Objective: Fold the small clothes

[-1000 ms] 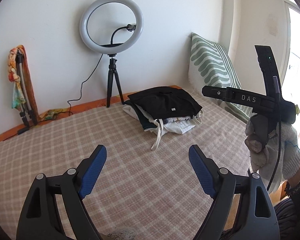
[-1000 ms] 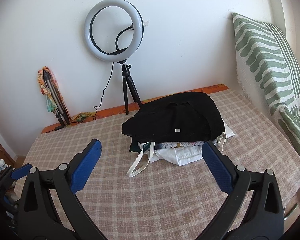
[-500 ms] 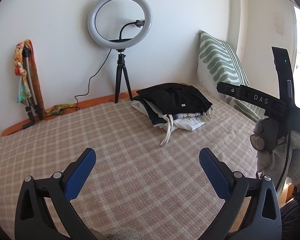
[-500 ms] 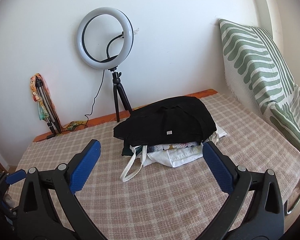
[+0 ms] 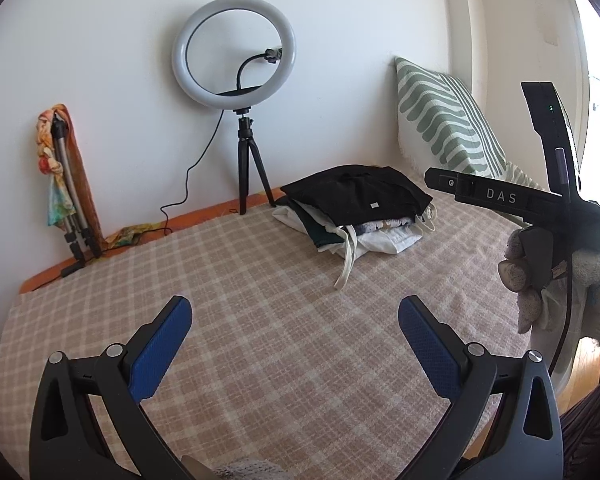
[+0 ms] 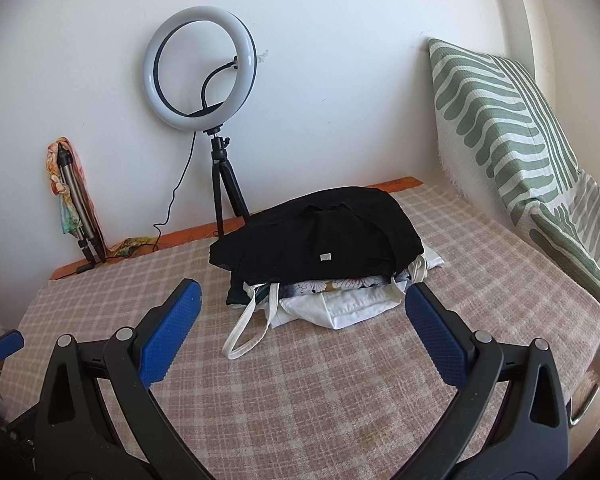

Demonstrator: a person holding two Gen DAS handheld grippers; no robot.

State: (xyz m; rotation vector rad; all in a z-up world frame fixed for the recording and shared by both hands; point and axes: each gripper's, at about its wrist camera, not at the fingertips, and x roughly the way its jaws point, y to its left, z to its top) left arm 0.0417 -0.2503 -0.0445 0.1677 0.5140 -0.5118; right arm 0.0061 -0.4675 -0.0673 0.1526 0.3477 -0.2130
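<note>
Clothes stacked beyond both open jaws

Clothes (image 6: 324,256) sit in a pile on the checked bed (image 6: 340,392), ahead of both pairs of jaws and touching neither. A black garment (image 5: 356,196) lies on top, with a small pale tag on it; under it show a patterned piece and white fabric (image 6: 340,308). A white strap loop (image 6: 246,332) trails from the pile onto the bed toward the right gripper (image 6: 302,320).

That gripper's jaws are released, spread wide with nothing between them; the pile lies just beyond and between the blue pads (image 6: 170,336). The left gripper (image 5: 294,344) is likewise released and bare, and from it the pile lies farther ahead and to the right. In the left view, a gloved hand (image 5: 568,284) holds the right gripper's black body off to the right of the jaws.

Beyond the pile, a ring light (image 6: 200,68) on a tripod stands against the wall. A folded tripod (image 5: 68,192) draped with coloured cloth leans far left. A green-striped pillow (image 6: 512,120) leans at the right.
</note>
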